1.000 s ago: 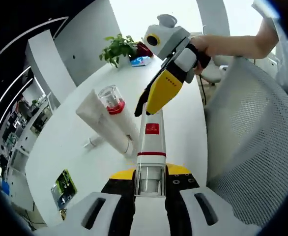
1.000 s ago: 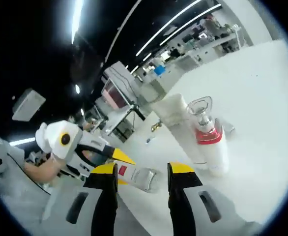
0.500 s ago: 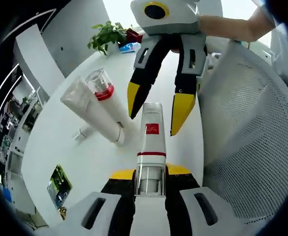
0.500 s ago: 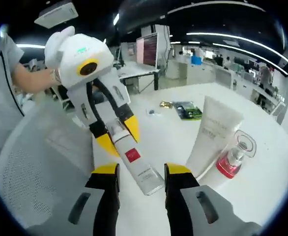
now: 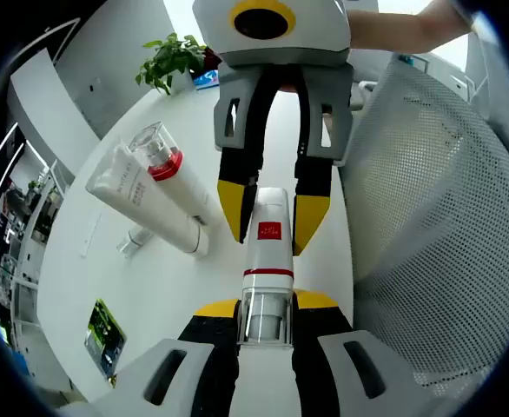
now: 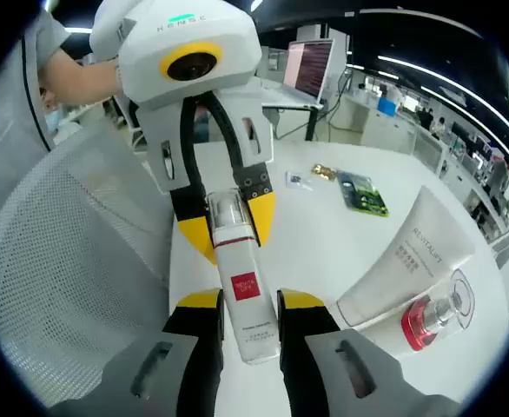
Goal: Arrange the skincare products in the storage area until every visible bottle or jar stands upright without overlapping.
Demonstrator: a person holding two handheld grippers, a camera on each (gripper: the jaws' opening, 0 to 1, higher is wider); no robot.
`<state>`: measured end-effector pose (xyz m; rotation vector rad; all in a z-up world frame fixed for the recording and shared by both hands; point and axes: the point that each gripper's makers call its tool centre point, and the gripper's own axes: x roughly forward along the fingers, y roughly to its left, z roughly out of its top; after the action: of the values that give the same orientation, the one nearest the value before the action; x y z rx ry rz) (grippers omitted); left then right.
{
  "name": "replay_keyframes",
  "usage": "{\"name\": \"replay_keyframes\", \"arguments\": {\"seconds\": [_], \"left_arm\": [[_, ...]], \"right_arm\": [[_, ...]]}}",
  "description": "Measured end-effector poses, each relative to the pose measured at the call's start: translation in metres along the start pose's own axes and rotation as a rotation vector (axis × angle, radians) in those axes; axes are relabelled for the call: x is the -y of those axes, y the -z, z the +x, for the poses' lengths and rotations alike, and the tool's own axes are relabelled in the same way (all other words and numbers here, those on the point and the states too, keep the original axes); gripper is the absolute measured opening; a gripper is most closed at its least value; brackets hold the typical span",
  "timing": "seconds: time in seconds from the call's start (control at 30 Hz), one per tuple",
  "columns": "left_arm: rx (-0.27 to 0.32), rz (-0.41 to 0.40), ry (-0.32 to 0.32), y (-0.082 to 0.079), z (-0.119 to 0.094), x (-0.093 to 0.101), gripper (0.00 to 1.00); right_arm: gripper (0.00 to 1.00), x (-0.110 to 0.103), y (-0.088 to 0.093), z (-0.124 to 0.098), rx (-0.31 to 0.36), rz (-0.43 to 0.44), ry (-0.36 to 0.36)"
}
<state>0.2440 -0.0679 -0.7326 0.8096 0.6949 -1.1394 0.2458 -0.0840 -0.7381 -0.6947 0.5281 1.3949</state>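
Note:
A white bottle (image 5: 269,248) with a red square label and a clear cap is held level above the white table (image 5: 159,287). My left gripper (image 5: 267,314) is shut on its cap end. My right gripper (image 5: 270,217) faces it from the far side, its yellow tips pressed on the bottle's other end. In the right gripper view the same bottle (image 6: 244,291) runs from my right gripper (image 6: 248,306) up to the left gripper (image 6: 230,228). A white tube (image 5: 142,204) (image 6: 411,261) and a red-collared bottle (image 5: 163,161) (image 6: 432,317) with a clear cap lie side by side on the table.
A grey mesh chair (image 5: 428,200) (image 6: 72,261) stands close beside the table edge. A green packet (image 5: 105,326) (image 6: 363,193) and a small clear item (image 5: 133,239) lie on the table. A potted plant (image 5: 172,61) sits at the far end. A person's arm (image 5: 402,30) holds the right gripper.
The right gripper swung round to face the left one, moved in over the bottle's free end and narrowed its jaws onto it. The left gripper kept hold of the bottle.

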Motion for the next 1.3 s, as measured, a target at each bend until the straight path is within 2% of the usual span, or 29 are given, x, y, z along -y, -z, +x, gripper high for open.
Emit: {"name": "replay_keyframes", "arguments": {"seconds": [0.2, 0.33, 0.43, 0.63, 0.73, 0.77, 0.9, 0.97, 1.1, 1.13, 1.27, 1.3], "left_arm": [[0.004, -0.004, 0.009, -0.001, -0.001, 0.001, 0.22], [0.006, 0.003, 0.035, -0.001, -0.001, 0.006, 0.23], [0.011, 0.007, 0.058, 0.001, -0.001, 0.009, 0.23], [0.046, -0.036, 0.085, 0.005, -0.002, 0.007, 0.24], [0.072, -0.087, 0.078, 0.005, 0.001, 0.002, 0.25], [0.077, -0.109, 0.095, 0.006, 0.002, 0.004, 0.25], [0.091, -0.143, 0.098, 0.011, 0.004, 0.003, 0.28], [0.103, -0.198, 0.103, 0.013, 0.004, 0.003, 0.32], [0.180, -0.372, 0.104, 0.013, 0.003, -0.003, 0.33], [0.210, -0.451, 0.102, 0.016, 0.001, -0.010, 0.33], [0.305, -0.629, 0.109, 0.010, 0.000, -0.015, 0.32], [0.338, -0.678, 0.114, 0.007, 0.000, -0.014, 0.32]], "right_arm": [[0.22, -0.004, 0.003, 0.004, -0.016, -0.019, -0.011], [0.21, -0.011, 0.006, 0.008, -0.038, -0.045, -0.043], [0.20, -0.015, 0.006, 0.010, -0.030, -0.048, -0.060], [0.19, -0.014, 0.004, 0.007, -0.013, -0.028, -0.058], [0.19, -0.011, 0.006, 0.007, -0.015, -0.018, -0.045], [0.18, -0.011, 0.006, 0.007, -0.014, -0.018, -0.045], [0.18, -0.009, 0.007, 0.006, -0.016, -0.010, -0.037], [0.18, -0.006, 0.008, 0.003, -0.011, -0.001, -0.026], [0.18, 0.002, 0.008, -0.004, 0.009, 0.028, 0.007], [0.18, 0.003, 0.008, -0.005, 0.009, 0.032, 0.012], [0.18, 0.011, 0.006, -0.012, 0.040, 0.075, 0.041], [0.18, 0.016, 0.005, -0.014, 0.055, 0.079, 0.071]]}}
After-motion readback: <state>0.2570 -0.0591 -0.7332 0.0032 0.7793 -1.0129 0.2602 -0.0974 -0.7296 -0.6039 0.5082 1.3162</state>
